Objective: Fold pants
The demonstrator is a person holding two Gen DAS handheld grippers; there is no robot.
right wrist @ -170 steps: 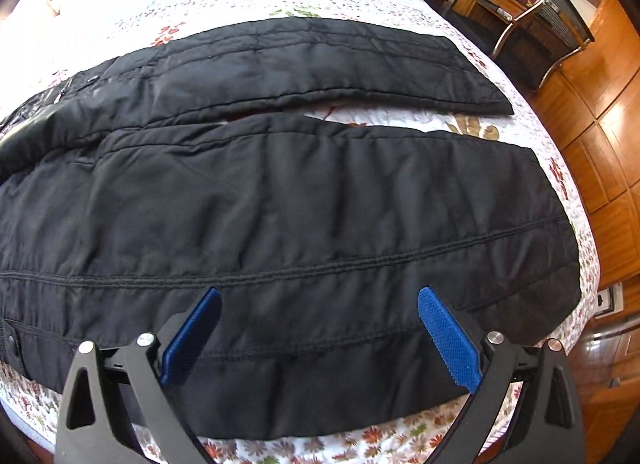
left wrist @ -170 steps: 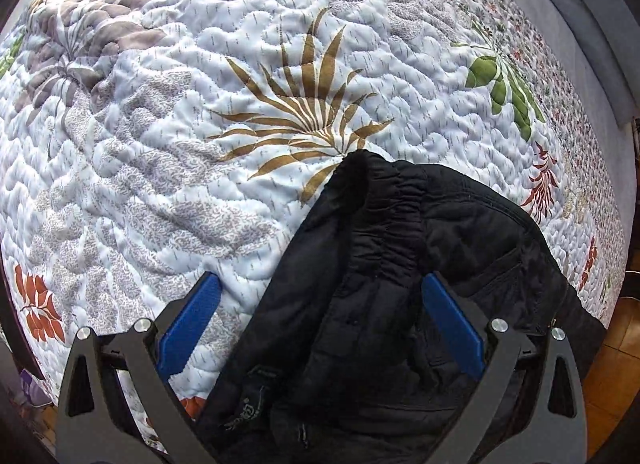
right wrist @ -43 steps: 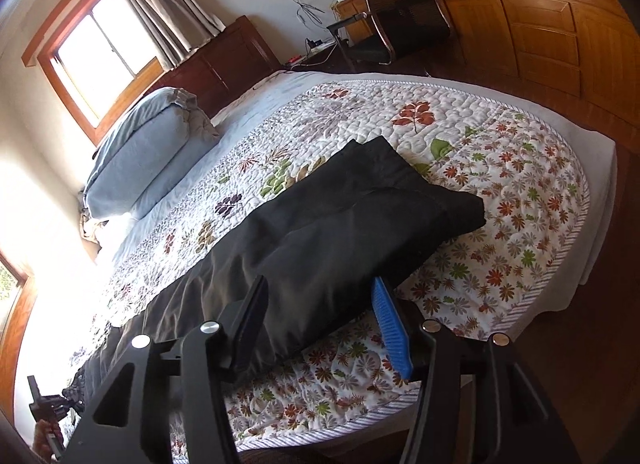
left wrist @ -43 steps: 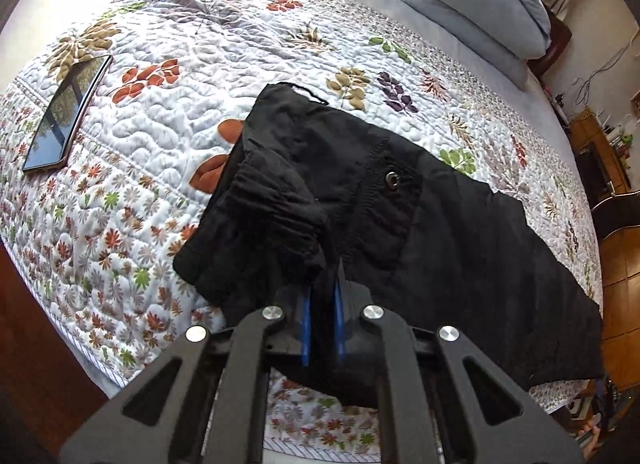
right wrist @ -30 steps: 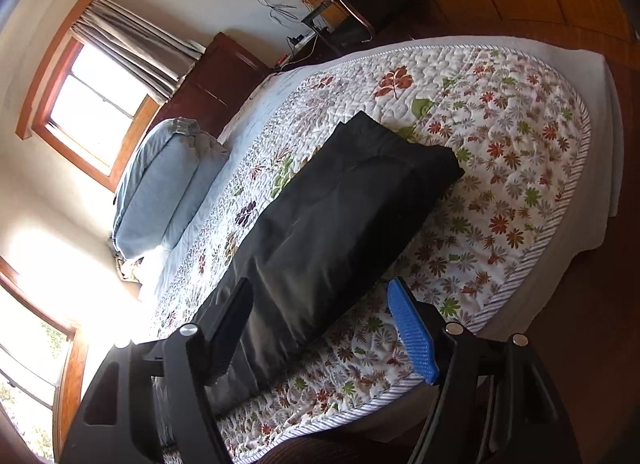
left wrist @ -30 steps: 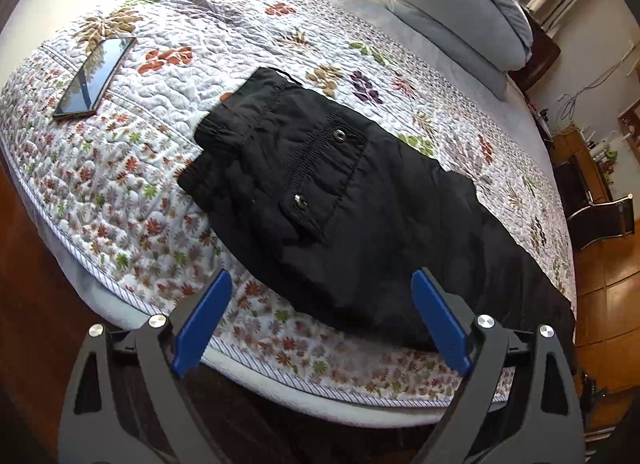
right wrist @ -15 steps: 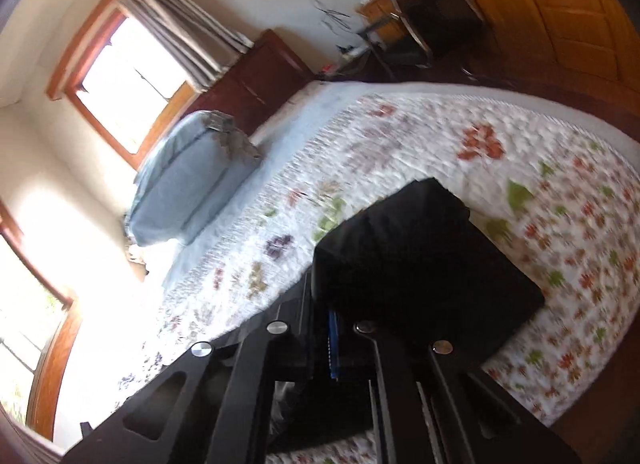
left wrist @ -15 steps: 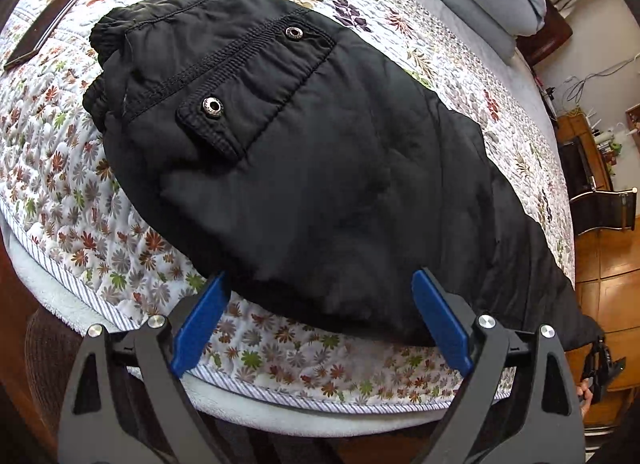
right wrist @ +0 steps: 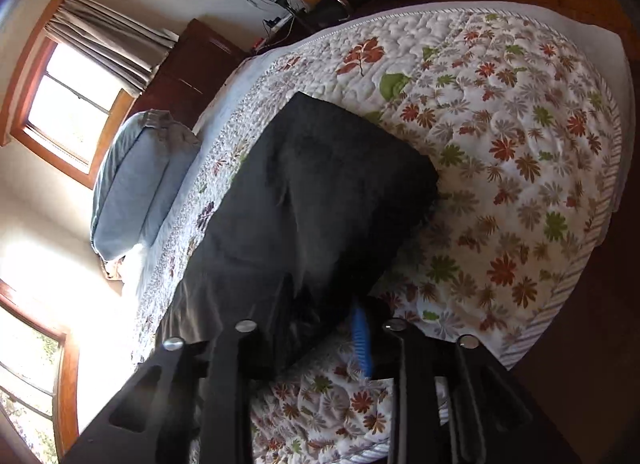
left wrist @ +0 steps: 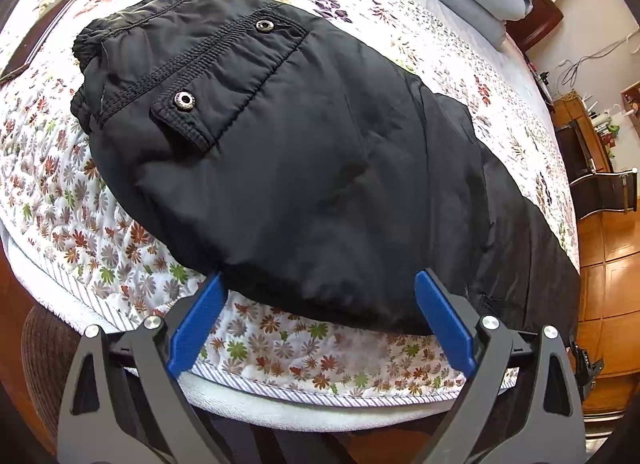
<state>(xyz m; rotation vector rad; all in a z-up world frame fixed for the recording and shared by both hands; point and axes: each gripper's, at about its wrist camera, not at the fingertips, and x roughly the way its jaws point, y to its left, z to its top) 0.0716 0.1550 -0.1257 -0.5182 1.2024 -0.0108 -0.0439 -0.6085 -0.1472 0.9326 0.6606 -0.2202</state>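
Black padded pants (left wrist: 304,151) lie folded lengthwise on the floral quilt, waistband and snap pocket at the upper left, legs running to the right. My left gripper (left wrist: 316,284) is open, its blue pads straddling the near edge of the seat. In the right wrist view the leg end (right wrist: 320,191) lies flat on the quilt, and my right gripper (right wrist: 324,308) is shut on the near edge of the pants. One blue pad (right wrist: 360,340) shows beside the cloth.
The quilt's striped edge (left wrist: 280,380) and the mattress side run just under my left gripper. A dark phone (left wrist: 36,43) lies at the far left. Grey pillows (right wrist: 136,179) sit at the head. A desk and chair (left wrist: 600,191) stand at the right.
My left gripper let go of the waistband, opened and came down to the pants' near edge. My right gripper closed on the leg's edge and has stayed shut on it.
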